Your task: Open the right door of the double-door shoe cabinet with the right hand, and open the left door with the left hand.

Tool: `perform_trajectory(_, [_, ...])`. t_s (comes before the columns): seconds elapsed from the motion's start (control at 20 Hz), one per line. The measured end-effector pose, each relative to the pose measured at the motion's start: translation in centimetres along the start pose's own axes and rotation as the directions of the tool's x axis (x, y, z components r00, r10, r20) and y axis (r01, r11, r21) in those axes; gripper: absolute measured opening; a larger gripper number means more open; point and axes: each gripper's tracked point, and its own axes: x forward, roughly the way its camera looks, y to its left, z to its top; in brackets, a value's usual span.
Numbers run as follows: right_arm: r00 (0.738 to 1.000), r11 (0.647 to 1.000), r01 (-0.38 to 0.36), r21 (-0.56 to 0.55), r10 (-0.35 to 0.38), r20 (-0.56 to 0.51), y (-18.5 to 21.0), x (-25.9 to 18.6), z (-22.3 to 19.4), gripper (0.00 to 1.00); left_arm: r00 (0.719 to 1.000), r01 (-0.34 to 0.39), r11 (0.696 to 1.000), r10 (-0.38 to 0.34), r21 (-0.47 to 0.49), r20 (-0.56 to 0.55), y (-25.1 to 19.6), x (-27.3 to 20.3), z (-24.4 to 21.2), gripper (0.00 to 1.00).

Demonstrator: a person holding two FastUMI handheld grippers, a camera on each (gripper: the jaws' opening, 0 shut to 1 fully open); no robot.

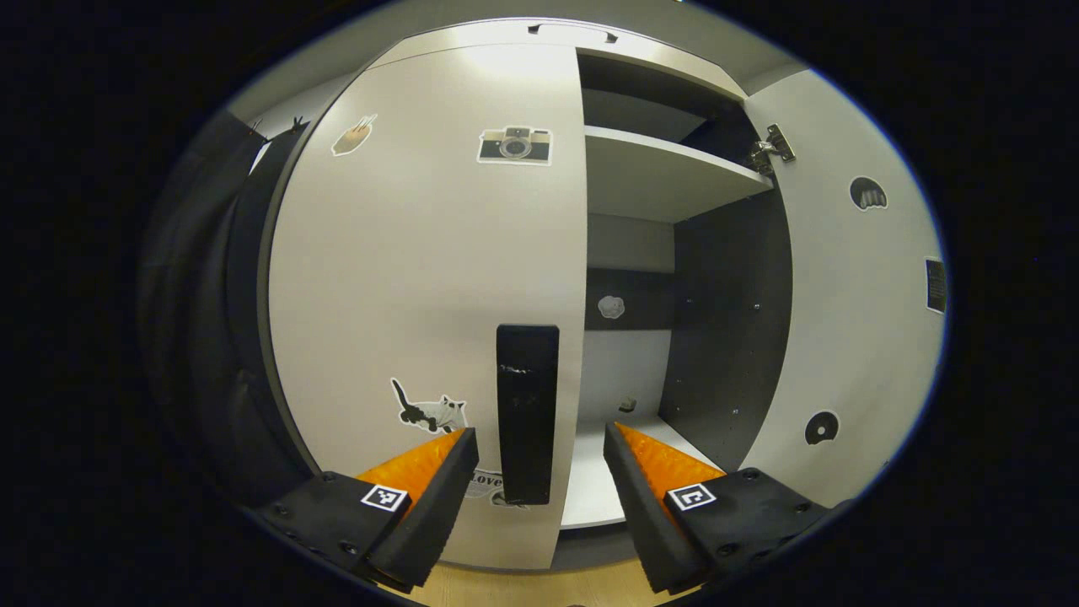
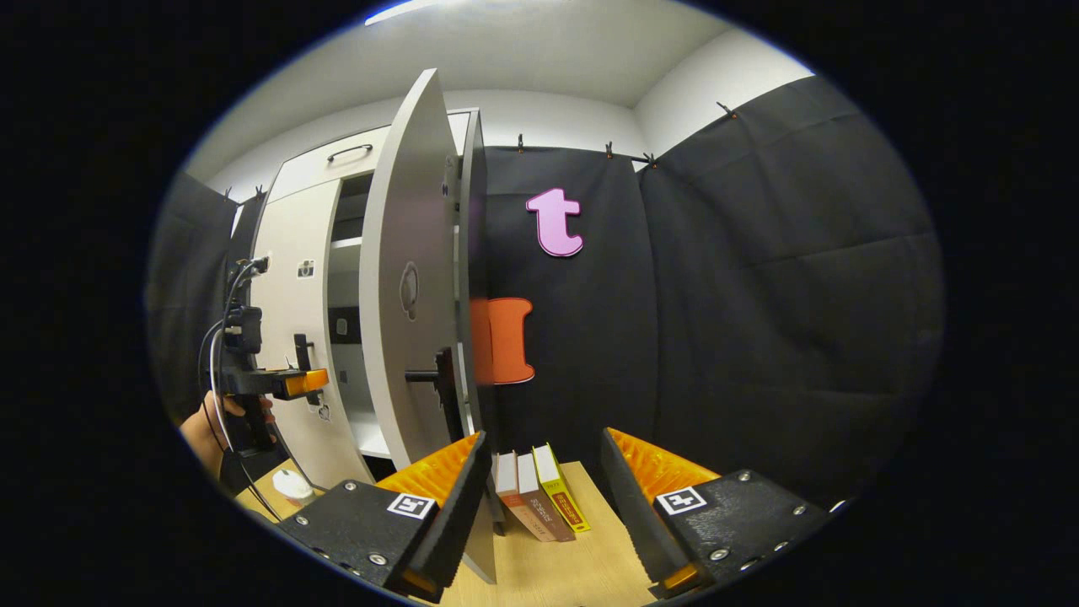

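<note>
booth floor [image 2: 582, 565], left door's handle [image 1: 527, 413] between open left gripper [image 1: 539, 489] fingers

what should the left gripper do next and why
Probably ease the left gripper forward and close its jaws on the black handle of the left door. That door looks shut, the right door is swung open, and the open jaws already straddle the handle.
</note>
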Motion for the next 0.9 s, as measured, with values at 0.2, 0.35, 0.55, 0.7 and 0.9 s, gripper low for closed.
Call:
perform_trajectory(0.2, [1.0,1.0,0.01,0.002,-0.01,0.005,-0.3,0.2,0.0,0.84,0.999,-0.044,0.999,0.044,0.016,-0.005,1.1,1.1,-0.5,0.95])
perform_trajectory(0.35, [1.0,1.0,0.01,-0.003,-0.01,-0.001,-0.3,0.3,-0.3,0.84,0.997,-0.07,0.998,0.07,0.001,-0.014,1.8,1.7,-1.1,0.94])
perform_trajectory(0.55, [1.0,1.0,0.012,-0.003,-0.013,-0.027,-0.1,0.4,-1.5,0.84,0.998,-0.06,0.998,0.06,-0.014,-0.034,1.8,1.9,-2.0,0.89])
perform_trajectory(0.7, [0.999,1.0,0.009,0.004,-0.008,-0.032,0.2,0.3,-1.7,0.84,0.998,-0.06,0.998,0.06,0.001,-0.026,1.9,1.9,-2.0,0.75])
perform_trajectory(0.9, [0.999,1.0,-0.009,0.018,0.01,-0.051,1.0,0.0,-2.7,0.84,0.999,-0.041,0.999,0.04,-0.011,-0.033,0.9,2.0,-2.1,0.56])
